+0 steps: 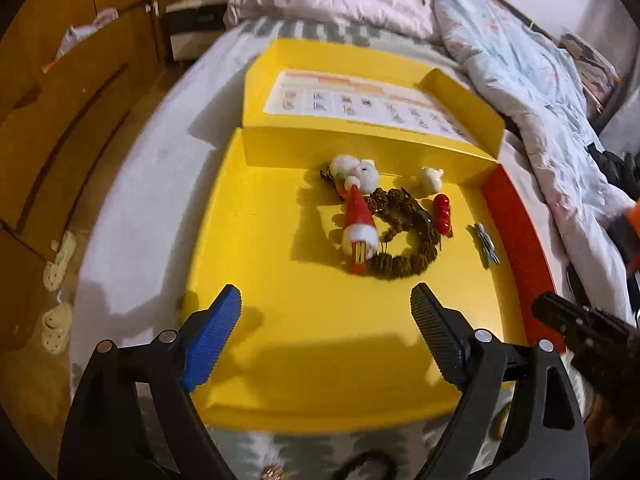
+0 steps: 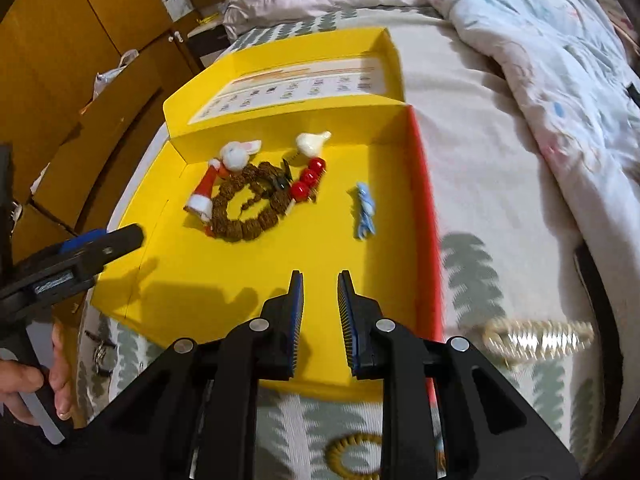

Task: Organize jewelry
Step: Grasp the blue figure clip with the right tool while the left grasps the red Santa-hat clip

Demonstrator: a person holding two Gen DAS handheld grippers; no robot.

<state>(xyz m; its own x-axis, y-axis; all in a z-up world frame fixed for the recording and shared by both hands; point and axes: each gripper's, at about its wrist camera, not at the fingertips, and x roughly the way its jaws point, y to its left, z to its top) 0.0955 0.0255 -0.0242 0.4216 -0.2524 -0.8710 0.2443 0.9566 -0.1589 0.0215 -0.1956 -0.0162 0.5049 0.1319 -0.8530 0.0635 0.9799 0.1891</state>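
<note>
An open yellow box [image 1: 280,340] [image 2: 192,272] lies on the bed. Toward its back sit a brown bead bracelet [image 1: 404,268] [image 2: 236,216], a red-and-white plush rabbit clip [image 1: 358,220] [image 2: 234,156], a white charm [image 1: 432,178] [image 2: 312,142], a red bead clip [image 1: 442,210] [image 2: 308,178] and a pale blue bow clip [image 1: 486,244] [image 2: 365,210]. My left gripper [image 1: 325,288] hovers over the box's front half, open wide and empty. Over the front right part, my right gripper [image 2: 320,276] has only a narrow gap between its jaws, holding nothing.
On the patterned bedspread in front of the box lie a shiny gold bracelet [image 2: 540,338], a yellow coil hair tie [image 2: 352,452] and small dark pieces [image 2: 100,352]. Quilts [image 2: 520,40] are heaped behind and to the right. Wooden cabinets [image 1: 60,120] and slippers [image 1: 60,256] are left of the bed.
</note>
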